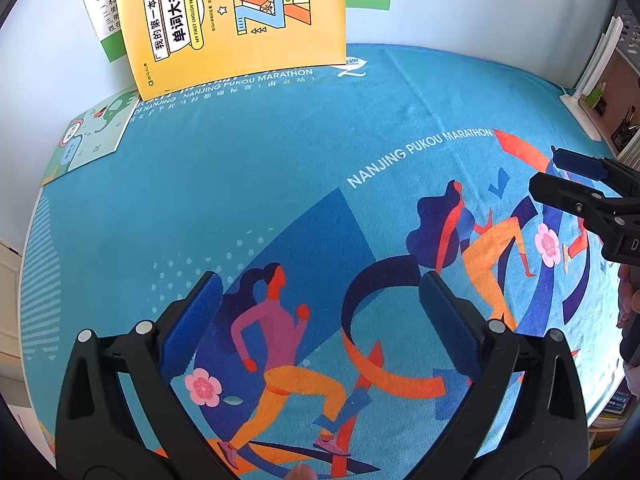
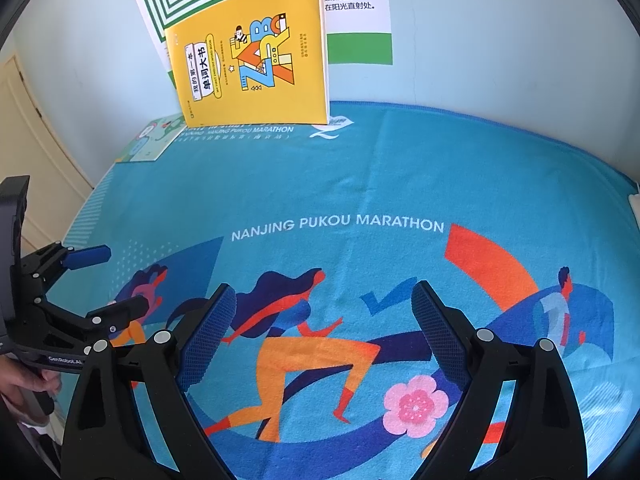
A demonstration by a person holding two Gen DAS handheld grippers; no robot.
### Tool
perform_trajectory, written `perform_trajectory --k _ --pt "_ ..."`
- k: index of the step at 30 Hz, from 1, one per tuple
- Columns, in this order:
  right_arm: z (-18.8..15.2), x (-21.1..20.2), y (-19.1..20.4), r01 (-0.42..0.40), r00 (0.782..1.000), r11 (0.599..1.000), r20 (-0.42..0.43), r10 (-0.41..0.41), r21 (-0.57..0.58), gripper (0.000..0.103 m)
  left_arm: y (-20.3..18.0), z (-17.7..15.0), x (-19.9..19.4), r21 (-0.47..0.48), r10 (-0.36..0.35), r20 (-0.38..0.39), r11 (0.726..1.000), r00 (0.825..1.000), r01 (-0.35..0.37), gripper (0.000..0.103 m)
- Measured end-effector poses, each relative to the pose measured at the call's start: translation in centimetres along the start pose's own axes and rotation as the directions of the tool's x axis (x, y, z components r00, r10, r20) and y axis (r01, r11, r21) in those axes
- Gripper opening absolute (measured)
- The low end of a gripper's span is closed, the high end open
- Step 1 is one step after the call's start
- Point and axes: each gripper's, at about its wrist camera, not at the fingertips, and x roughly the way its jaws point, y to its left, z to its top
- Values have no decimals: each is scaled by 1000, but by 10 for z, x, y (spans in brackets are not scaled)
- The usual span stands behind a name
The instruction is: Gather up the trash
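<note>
Above the marathon-print cloth (image 2: 360, 168) we hold both the left gripper (image 1: 320, 300) and right gripper (image 2: 324, 312) spread wide, seemingly grasping nothing; a yellow book (image 1: 240, 20) leans against the wall.

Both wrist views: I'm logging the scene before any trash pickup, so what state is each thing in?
left hand-held gripper: open, empty
right hand-held gripper: open, empty
yellow book: closed, propped against the wall
green booklet: closed, lying flat
marathon towel: spread flat
</note>
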Motion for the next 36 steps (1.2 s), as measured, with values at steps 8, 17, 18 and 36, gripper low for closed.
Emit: perform_trajectory --k 8,17,18,36 --pt "-1 1 1 0 1000 1000 -1 0 3 89 1 -1 0 -3 3 1 1000 1000 -3 96" --pt "-1 2 1 -1 1000 1000 -5 1 6 89 4 -2 -1 -19 -25 17 999 1000 25 96" --pt "-1 2 1 0 1000 1000 -4 0 4 89 4 -2 0 -20 -25 15 999 1000 26 96" --pt "-1 3 2 -4 1000 1000 -6 4 2 89 8 -1 -3 -35 -79 39 996 996 80 96"
